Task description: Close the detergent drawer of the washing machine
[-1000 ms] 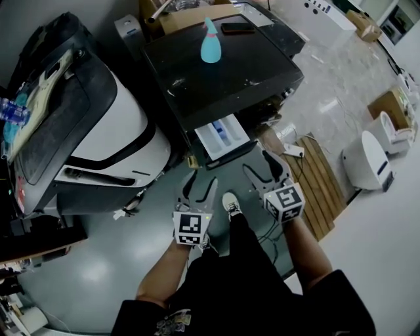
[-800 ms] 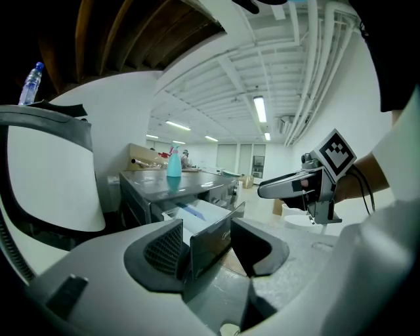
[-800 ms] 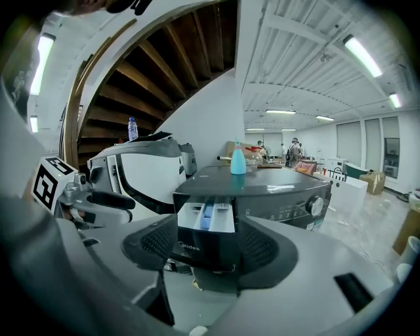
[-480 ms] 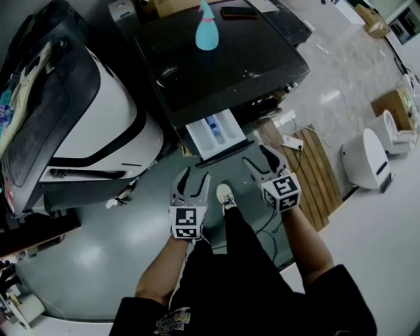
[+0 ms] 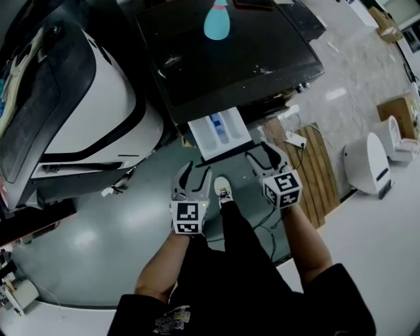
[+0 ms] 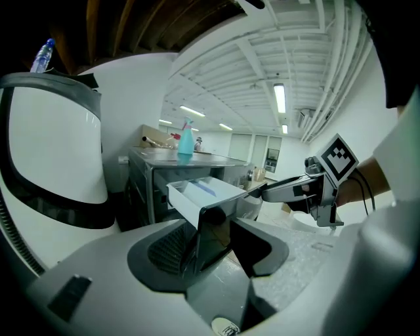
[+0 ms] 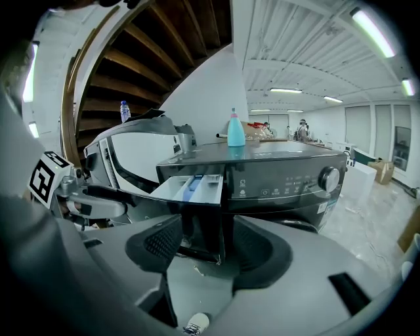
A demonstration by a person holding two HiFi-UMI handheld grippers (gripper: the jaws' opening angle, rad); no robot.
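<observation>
Head view: detergent drawer pulled out from dark washing machine front.

Spray bottle top and washing machine back cut off by head view's upper edge. Machine front hidden under its top there. Drawer rear hidden inside. Control panel print too small to read.

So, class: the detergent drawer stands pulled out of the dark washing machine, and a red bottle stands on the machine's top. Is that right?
Not quite. The bottle is blue-green, not red, as the head view shows. The rest holds: the detergent drawer is pulled out of the dark washing machine, and the bottle stands on the machine's top.
</observation>
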